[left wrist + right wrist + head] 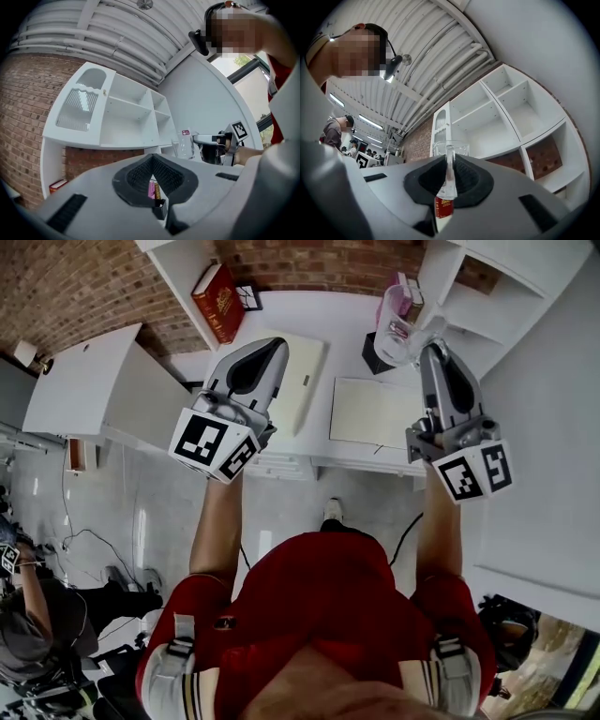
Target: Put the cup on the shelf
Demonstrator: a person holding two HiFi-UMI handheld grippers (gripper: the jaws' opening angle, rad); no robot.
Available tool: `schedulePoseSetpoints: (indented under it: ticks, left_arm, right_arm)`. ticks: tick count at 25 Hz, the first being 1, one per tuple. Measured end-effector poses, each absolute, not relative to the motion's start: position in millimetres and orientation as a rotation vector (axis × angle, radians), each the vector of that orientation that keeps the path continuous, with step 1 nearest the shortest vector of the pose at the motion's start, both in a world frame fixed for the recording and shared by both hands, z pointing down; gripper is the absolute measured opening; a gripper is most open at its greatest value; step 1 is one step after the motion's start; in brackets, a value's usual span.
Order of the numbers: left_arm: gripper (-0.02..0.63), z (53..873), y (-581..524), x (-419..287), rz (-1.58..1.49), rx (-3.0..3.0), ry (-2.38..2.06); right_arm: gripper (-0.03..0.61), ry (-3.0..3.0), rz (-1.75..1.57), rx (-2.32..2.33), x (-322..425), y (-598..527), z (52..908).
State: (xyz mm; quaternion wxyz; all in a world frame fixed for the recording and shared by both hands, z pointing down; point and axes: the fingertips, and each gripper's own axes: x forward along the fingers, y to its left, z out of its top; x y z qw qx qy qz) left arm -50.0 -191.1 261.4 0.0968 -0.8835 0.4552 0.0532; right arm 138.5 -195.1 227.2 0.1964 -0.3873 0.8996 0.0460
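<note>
Had clear glass cup (398,320) pinched by its side in right gripper (429,348), raised near white shelf unit (487,296), left gripper (275,345) closed and empty; needed cup upright, slid level into a compartment before release.

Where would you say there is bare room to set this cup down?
The white shelf compartments in the right gripper view stand bare. On the desk, the back strip between the small frame and the black box is free. Around the cup it is crowded.

Head view steeply down; gripper views toward shared shelf (125,101)
</note>
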Motion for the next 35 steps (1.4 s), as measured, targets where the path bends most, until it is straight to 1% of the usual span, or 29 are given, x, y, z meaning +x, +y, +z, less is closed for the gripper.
schedulePoseSetpoints:
  ticks: [9, 18, 35]
  left_arm:
    - [0.006, 256.9, -271.1, -33.4, 0.152, -2.577, 1.432]
    - [0.006, 251.7, -306.9, -35.7, 0.153, -2.57, 1.436]
    - [0.006, 233.2, -351.4, -70.8, 0.219, -2.649, 1.245]
  right_arm:
    - [0.025, 2.557, 0.11, -0.98, 153.2, -282.4, 218.2]
    - [0.025, 2.539, 0.104, -0.944, 149.7, -320.4, 195.7]
    - [0.025, 2.523, 0.207, -0.989, 86.3, -369.3, 118.5]
